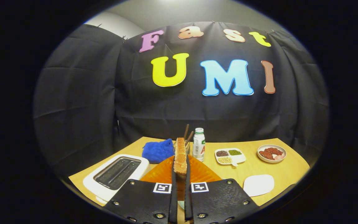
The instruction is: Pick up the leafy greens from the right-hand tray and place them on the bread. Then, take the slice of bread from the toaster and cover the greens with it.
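Observation:
A slice of toasted bread (180,157) stands on edge between my two fingers, and my gripper (180,174) is shut on it, holding it above the orange plate (202,172). The white toaster (115,174) sits to the left of my fingers with its slots empty. A white tray (258,184) lies to the right of my fingers, bare on top. The plate's middle is hidden behind the bread and my fingers, so I cannot see any greens or lower bread slice there.
Beyond the plate lie a blue cloth (158,151), a white bottle with a green cap (199,144) and a cup of brown sticks (187,133). Further right are a divided dish of grains (229,155) and a bowl of red pieces (271,153). The wooden table (291,169) ends near the black wall.

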`<action>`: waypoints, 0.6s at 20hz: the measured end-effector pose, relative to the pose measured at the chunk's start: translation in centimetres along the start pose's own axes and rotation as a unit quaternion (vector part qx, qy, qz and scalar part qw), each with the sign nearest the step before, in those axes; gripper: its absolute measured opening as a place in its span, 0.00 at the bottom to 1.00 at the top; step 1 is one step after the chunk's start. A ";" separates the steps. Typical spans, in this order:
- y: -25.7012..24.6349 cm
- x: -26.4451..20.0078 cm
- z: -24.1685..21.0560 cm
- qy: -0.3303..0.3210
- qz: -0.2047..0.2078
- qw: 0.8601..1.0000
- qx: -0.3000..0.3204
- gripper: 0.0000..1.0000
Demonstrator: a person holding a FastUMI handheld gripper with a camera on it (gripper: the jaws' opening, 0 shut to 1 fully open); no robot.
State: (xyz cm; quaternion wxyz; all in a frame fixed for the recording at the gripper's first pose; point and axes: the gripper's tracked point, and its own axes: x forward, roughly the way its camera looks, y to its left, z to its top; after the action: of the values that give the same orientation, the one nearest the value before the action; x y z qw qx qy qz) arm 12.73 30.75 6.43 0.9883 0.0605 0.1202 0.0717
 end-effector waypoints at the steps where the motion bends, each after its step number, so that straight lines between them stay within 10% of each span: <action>1: -0.8 -0.1 -0.2 0.001 -0.008 1.000 0.001 0.09; 12: -4.2 0.5 -4.2 0.039 -0.007 0.999 0.012 0.09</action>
State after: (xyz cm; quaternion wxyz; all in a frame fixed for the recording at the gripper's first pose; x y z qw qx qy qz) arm 12.67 27.14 1.65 0.9827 0.0684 0.1594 0.0653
